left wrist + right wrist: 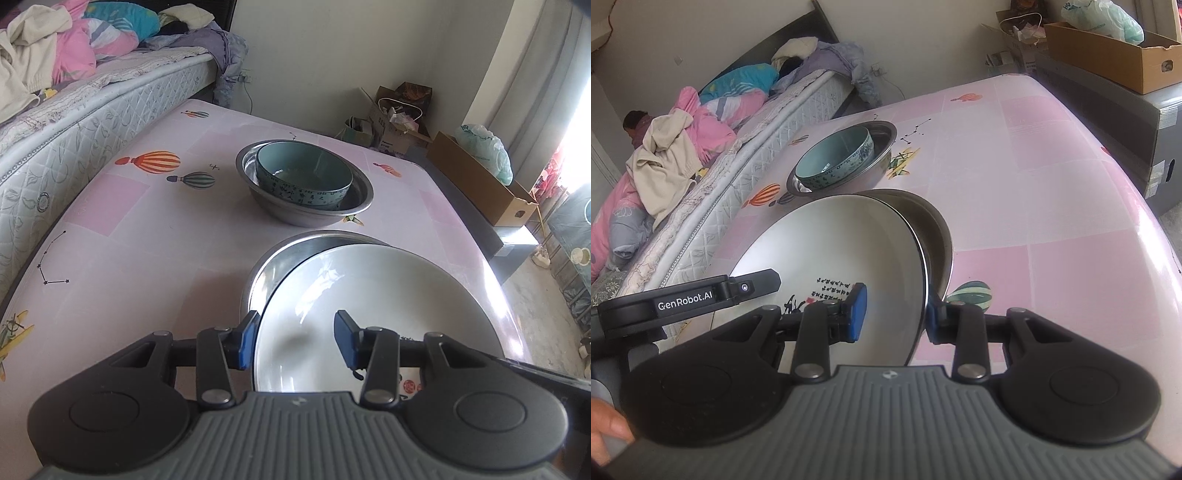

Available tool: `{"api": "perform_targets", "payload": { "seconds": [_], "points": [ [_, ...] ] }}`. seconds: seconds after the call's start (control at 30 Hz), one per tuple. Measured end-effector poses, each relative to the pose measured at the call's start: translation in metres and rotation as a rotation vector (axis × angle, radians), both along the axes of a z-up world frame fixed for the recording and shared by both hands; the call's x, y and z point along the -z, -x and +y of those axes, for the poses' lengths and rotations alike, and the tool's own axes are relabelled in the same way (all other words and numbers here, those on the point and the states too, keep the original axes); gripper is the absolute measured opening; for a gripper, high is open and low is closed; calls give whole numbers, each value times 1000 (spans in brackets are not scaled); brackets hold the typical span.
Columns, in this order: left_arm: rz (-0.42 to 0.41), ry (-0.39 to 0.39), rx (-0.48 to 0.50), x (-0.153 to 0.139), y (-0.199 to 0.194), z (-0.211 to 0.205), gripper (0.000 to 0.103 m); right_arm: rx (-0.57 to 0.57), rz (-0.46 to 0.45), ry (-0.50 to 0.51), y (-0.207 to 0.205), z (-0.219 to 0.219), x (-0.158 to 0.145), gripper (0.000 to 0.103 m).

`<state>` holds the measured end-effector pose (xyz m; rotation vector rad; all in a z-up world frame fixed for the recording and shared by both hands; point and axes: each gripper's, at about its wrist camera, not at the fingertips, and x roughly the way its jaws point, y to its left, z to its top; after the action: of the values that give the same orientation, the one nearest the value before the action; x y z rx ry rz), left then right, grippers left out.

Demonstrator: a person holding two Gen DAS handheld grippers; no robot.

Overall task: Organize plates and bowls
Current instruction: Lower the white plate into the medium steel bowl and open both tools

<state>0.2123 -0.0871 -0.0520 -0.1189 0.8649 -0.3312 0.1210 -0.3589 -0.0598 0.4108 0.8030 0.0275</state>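
Note:
A white plate [369, 306] with black writing lies tilted on a steel plate [288, 254] near the table's front. My left gripper [295, 339] is open, its jaws either side of the white plate's near-left rim. My right gripper [894, 310] is open, its jaws either side of the white plate's [842, 251] right rim, above the steel plate [934, 225]. A teal bowl [303, 177] sits inside a steel bowl [354, 199] farther back; both also show in the right wrist view, the teal bowl [834, 158] inside the steel bowl [882, 144].
The table [147, 251] has a pink cloth with balloon prints. A bed [74, 110] with heaped bedding runs along its left side. Cardboard boxes [480, 177] and bags stand on the floor beyond the right edge.

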Motion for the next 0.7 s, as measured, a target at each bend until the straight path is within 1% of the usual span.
{"api": "perform_targets", "payload": {
  "seconds": [0.13, 0.33, 0.43, 0.6, 0.7],
  "points": [
    [26, 17, 2, 4, -8, 2, 41, 2, -2, -3, -5, -2, 2, 31],
    [55, 44, 16, 5, -13, 6, 42, 10, 2, -3, -12, -3, 4, 31],
    [71, 56, 28, 5, -15, 9, 43, 16, 1, 9, -17, -2, 4, 31],
    [81, 76, 34, 3, -14, 12, 47, 27, 1, 1, -24, -5, 5, 32],
    [74, 75, 35, 0, -15, 12, 52, 30, -1, 7, -26, -4, 5, 32]
  ]
}}
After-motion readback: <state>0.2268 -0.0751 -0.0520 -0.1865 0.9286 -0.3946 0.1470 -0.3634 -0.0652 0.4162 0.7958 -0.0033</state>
